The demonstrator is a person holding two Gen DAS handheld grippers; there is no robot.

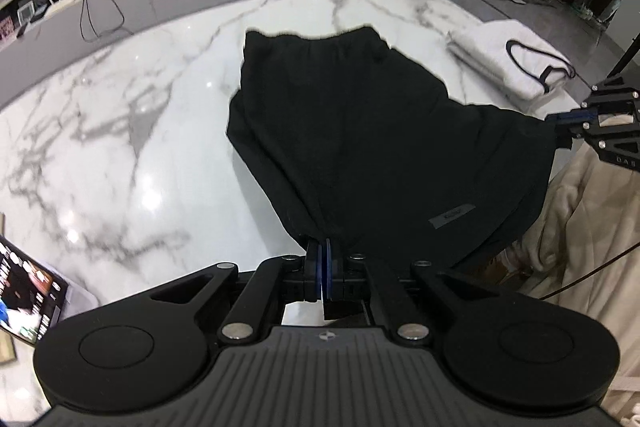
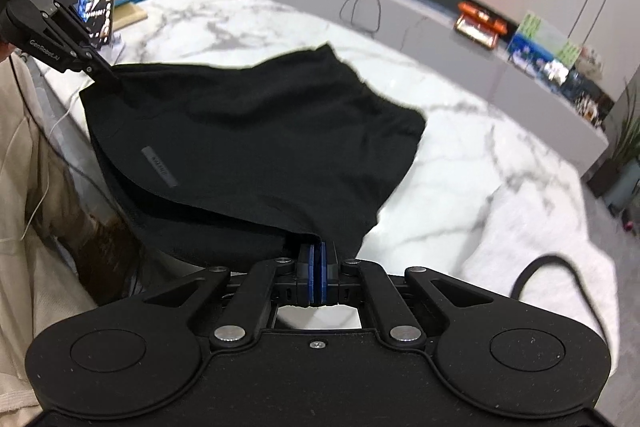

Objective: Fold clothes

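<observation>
My two grippers, left [image 1: 322, 247] and right [image 2: 315, 251], pinch the shorts [image 1: 360, 131] at opposite near corners. Their far end (the waistband) rests on the table [image 1: 120, 131], with a folded towel [image 1: 516, 63] to the right.

Indoor light from overhead is falling evenly on both views, and small bright glints are shining off the glossy marble table [image 1: 132, 131], most thickly toward its left side in the left wrist view. The black garment [image 1: 360, 131] is reading as a nearly flat dark mass with almost no fold detail showing, and the folded white towel [image 2: 532, 227] is smearing with motion blur in the right wrist view. Fisheye distortion is bending the counter and walls into curves toward the edges, where background objects are going soft and dim.
</observation>
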